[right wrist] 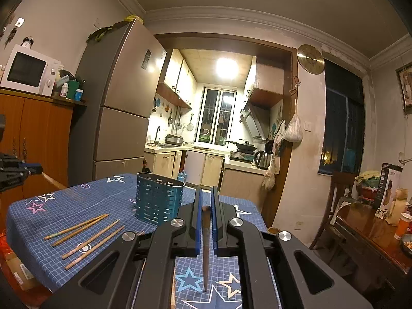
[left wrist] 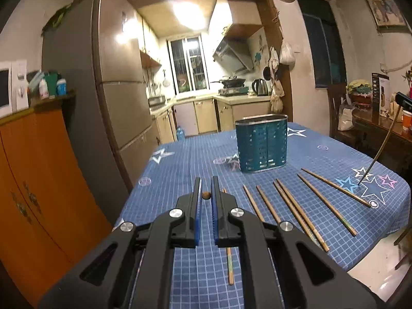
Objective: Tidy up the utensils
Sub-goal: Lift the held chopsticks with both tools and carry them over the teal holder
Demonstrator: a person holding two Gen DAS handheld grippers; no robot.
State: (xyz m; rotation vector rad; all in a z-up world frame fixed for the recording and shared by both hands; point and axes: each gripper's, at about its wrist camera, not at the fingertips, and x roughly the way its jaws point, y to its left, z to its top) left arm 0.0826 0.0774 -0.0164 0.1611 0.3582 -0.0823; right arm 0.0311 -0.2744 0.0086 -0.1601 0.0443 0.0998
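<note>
A teal perforated utensil holder (left wrist: 262, 143) stands on the blue checked tablecloth; it also shows in the right wrist view (right wrist: 157, 202). Several wooden chopsticks (left wrist: 298, 211) lie in a row in front of it. My left gripper (left wrist: 206, 188) is shut on a chopstick whose round end (left wrist: 206, 195) shows between the fingers, held above the table's near left. My right gripper (right wrist: 206, 198) is shut on another chopstick (right wrist: 205, 247), which hangs down with its tip on the cloth; it shows in the left wrist view (left wrist: 381, 149) at the far right.
The table (left wrist: 180, 170) ends at its left and near edges. A fridge (left wrist: 116, 77) and an orange cabinet (left wrist: 38, 180) stand to the left. A dark wooden side table (right wrist: 373, 231) with cups and boxes and a chair (right wrist: 337, 193) stand to the right.
</note>
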